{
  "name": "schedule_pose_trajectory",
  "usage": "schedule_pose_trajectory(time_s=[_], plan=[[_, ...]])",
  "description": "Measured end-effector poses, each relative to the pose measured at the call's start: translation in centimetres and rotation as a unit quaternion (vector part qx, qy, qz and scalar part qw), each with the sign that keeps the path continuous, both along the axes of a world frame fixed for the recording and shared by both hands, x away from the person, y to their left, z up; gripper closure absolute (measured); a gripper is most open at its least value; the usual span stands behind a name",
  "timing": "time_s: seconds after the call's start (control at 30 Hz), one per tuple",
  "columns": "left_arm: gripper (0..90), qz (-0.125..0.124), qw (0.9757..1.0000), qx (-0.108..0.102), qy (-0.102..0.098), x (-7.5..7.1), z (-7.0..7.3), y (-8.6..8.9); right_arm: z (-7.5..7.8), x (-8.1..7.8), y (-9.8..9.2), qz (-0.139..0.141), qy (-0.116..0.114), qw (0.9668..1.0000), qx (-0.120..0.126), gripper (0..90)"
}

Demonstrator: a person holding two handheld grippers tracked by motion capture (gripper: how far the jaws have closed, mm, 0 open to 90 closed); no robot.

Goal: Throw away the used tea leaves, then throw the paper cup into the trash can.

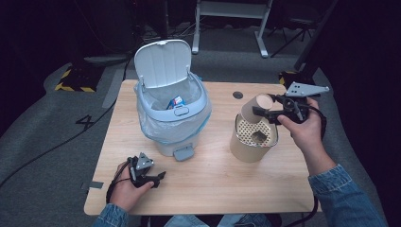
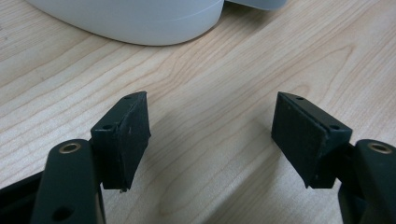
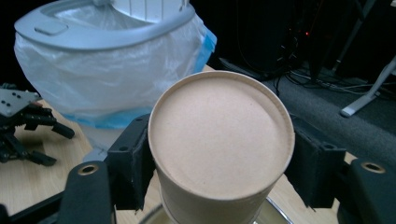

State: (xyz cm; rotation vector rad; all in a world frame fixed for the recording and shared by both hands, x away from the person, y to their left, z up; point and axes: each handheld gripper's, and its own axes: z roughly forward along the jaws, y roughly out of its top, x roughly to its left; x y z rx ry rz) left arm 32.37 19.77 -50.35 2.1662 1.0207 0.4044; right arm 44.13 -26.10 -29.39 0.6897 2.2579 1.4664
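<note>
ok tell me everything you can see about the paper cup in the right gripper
The paper cup is plain brown cardboard, round, with a flat closed end facing the right gripper's camera. The right gripper clamps its sides between both black pads. It is held tilted in the air, just above the perforated top of a larger tan container, right of the open bin.

The high view looks forward and down over the whole light wooden tabletop [image 1: 208, 179]. The left gripper view skims that wood closely. The right gripper view faces the white lidded plastic-lined bin [image 3: 107, 88], shared with the high view.
</note>
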Motion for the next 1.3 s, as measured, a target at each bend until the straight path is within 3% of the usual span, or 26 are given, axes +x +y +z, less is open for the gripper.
schedule_pose_trajectory(time_s=[0.33, 0.43, 0.6, 0.93, 1.13, 1.3], plan=[[33.3, 0.013, 0.9999, 0.002, -0.006, -0.7, 0.0, 0.8, 3.1, 1.2, 3.5, 0.022, -0.015, 0.9995, 0.016, 32.5], [33.9, 0.015, 0.9999, -0.001, -0.004, -0.6, 0.0, 0.8, 3.8, 1.5, 4.3, 0.03, -0.014, 0.9987, 0.038, 32.5], [32.6, 0.01, 0.9999, 0.0, -0.003, -0.3, 0.0, 0.5, 5.1, 2.1, 6.4, 0.052, -0.025, 0.9943, 0.089, 32.5], [30.6, 0.003, 1.0, -0.003, 0.0, 0.0, 0.0, 0.2, 5.4, 3.2, 11.8, 0.088, -0.024, 0.9846, 0.149, 32.5], [30.6, 0.001, 1.0, 0.0, -0.001, -0.1, 0.0, 0.1, 4.8, 4.0, 15.6, 0.101, -0.014, 0.9842, 0.144, 32.4], [30.5, 0.005, 1.0, -0.004, -0.001, -0.3, 0.0, 0.1, 4.2, 4.8, 18.7, 0.109, -0.014, 0.9877, 0.112, 32.3]])
